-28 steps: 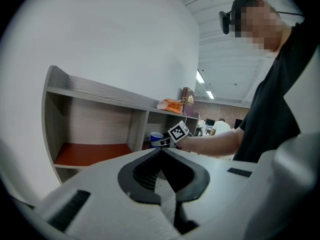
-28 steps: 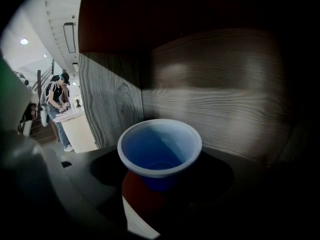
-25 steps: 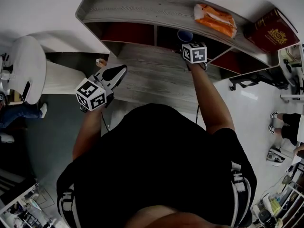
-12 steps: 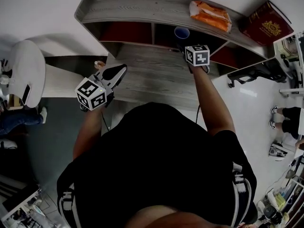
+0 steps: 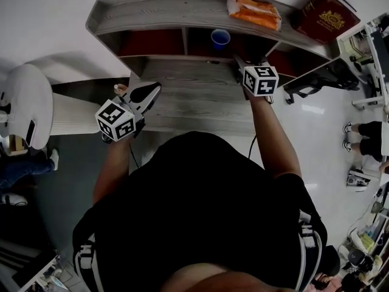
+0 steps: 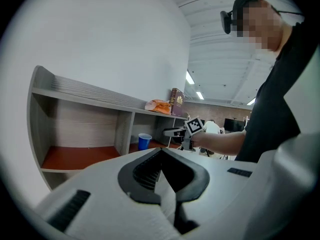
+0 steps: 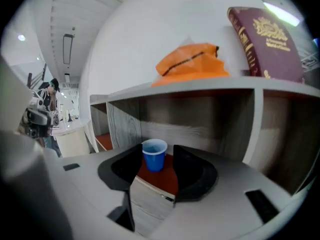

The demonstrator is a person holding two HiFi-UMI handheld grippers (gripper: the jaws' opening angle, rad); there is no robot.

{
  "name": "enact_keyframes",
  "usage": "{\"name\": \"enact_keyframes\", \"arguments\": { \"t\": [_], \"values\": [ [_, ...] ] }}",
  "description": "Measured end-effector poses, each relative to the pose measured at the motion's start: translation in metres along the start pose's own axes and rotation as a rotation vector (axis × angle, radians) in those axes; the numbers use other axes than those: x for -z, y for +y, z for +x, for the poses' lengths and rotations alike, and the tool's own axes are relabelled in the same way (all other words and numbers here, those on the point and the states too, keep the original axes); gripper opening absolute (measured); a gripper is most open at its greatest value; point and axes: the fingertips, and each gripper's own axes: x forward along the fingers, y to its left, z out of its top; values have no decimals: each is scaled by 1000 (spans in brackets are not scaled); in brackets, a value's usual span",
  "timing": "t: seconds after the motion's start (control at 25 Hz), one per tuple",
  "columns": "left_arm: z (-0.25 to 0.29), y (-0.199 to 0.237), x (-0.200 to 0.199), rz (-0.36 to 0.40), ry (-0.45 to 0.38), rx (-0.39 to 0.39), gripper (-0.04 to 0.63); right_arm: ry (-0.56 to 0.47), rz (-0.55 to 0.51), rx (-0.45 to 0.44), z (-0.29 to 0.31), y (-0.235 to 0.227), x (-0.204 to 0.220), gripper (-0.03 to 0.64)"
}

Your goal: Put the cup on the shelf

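A blue cup (image 5: 220, 38) stands upright on the red floor of the shelf's (image 5: 152, 8) middle compartment. In the right gripper view the cup (image 7: 154, 155) shows beyond the jaw tips, apart from both. My right gripper (image 5: 240, 64) hovers over the desk just in front of that compartment; its jaws are closing with nothing between them. My left gripper (image 5: 155, 88) is shut and empty above the desk's left end. From the left gripper view the cup (image 6: 144, 141) is small and far off, with the right gripper (image 6: 172, 131) beside it.
An orange packet (image 5: 254, 12) and a dark red book (image 5: 325, 18) lie on the shelf's top board. The grey wooden desk (image 5: 194, 102) runs under the shelf. A white round table (image 5: 24, 99) stands at the left, and people's legs show at the far right.
The right gripper has drawn back from the cup and to the right, leaving it standing in the compartment. The left gripper has stayed put.
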Motion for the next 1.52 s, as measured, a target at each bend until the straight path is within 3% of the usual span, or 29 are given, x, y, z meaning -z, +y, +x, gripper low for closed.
{"name": "enact_keyframes", "arguments": {
  "t": [0.12,0.24,0.36,1.52],
  "values": [
    [5,-5,-1,6,0,22,17,-58,11,3,-23,4,-19,160],
    [8,-10,-1,11,2,40,17,-107,2,8,-43,9,-33,71],
    [11,-16,0,16,5,57,17,-128,-3,-1,-58,16,-40,40],
    [4,-69,4,46,0,132,17,-266,-4,36,-165,49,-29,15]
  ]
}}
